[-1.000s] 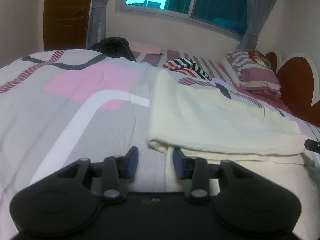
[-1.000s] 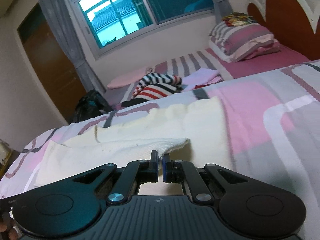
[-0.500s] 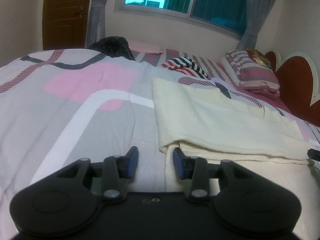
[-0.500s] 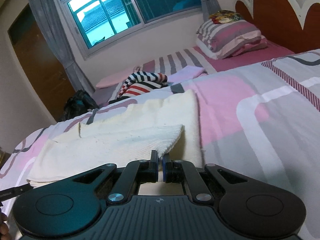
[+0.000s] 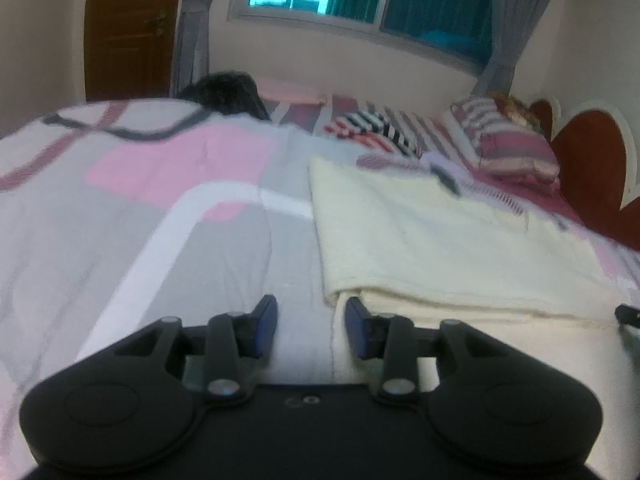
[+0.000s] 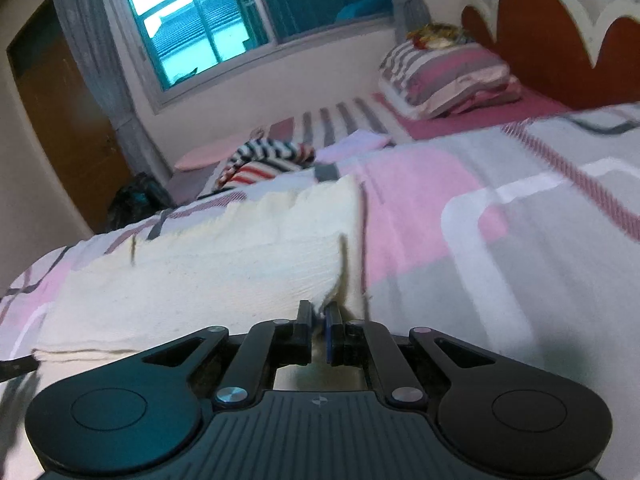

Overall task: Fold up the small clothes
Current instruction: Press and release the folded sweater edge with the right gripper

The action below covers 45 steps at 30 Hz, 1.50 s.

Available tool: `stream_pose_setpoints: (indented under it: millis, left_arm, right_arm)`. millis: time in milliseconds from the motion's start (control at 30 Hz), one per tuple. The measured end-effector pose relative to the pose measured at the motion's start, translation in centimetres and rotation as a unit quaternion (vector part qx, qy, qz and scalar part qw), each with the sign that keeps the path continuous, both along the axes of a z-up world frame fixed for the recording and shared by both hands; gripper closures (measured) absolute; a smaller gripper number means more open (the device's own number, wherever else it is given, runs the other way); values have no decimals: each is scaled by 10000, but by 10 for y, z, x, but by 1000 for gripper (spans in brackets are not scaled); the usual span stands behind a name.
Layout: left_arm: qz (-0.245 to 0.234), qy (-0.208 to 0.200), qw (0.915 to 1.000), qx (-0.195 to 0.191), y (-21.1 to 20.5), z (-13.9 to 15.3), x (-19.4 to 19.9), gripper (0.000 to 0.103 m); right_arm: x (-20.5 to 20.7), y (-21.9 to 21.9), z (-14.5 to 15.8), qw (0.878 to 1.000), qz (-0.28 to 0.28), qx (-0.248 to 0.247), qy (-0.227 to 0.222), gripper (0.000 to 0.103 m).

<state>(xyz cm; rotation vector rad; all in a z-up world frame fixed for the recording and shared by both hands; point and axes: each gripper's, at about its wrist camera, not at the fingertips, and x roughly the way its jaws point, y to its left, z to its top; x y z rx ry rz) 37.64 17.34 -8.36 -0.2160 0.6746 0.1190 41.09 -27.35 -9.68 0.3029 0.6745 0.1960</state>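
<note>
moved: folded flap of cream cloth (image 6: 208,276) now drawn further across
right tool (image 6: 319,322): clenched on cloth's corner
left tool (image 5: 311,324): released, beside the fold
cloth: on bed (image 5: 120,208)

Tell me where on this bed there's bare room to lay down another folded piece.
Free: the quilt left of the cream cloth, and the pink-grey stretch on its other side. Crowded: around the striped garment and pillow.

Dim and softly blurred throughout, lit bluish from the window (image 6: 192,36), fisheye-bent with dark corners, shadowed right of the gripper (image 6: 319,316).
</note>
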Motion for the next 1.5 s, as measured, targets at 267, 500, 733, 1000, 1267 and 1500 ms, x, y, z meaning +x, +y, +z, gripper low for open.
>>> stream_pose_setpoints:
  millis: [267,500,733,1000,1267,1500]
  left_arm:
    - [-847,82,9952,483,-53,1,36,56]
    - [-1100,263,9910,719,-55,-13,20,55]
    - [-1079,-209,9930,440,-57,17,49,40]
    - [-968,27,9944,419,-38,0,128,42]
    - [-790,211,9958,420,-6,-10,132,47]
    - [-1242,-84,9891,793,-64,7,84,45]
  right_arm:
    - [11,60,19,9962,811,-274,-134,100]
    - [3,63,-8,9952,783,-579,-39,100]
    - [24,90,8,9954,918,-229,-124,100]
    - [82,160,2,9863,1610,341,-110,100]
    - [99,166,-9,9901,1366,317,-2,100]
    - [70,187,2,9793,2010,-177,-169,100]
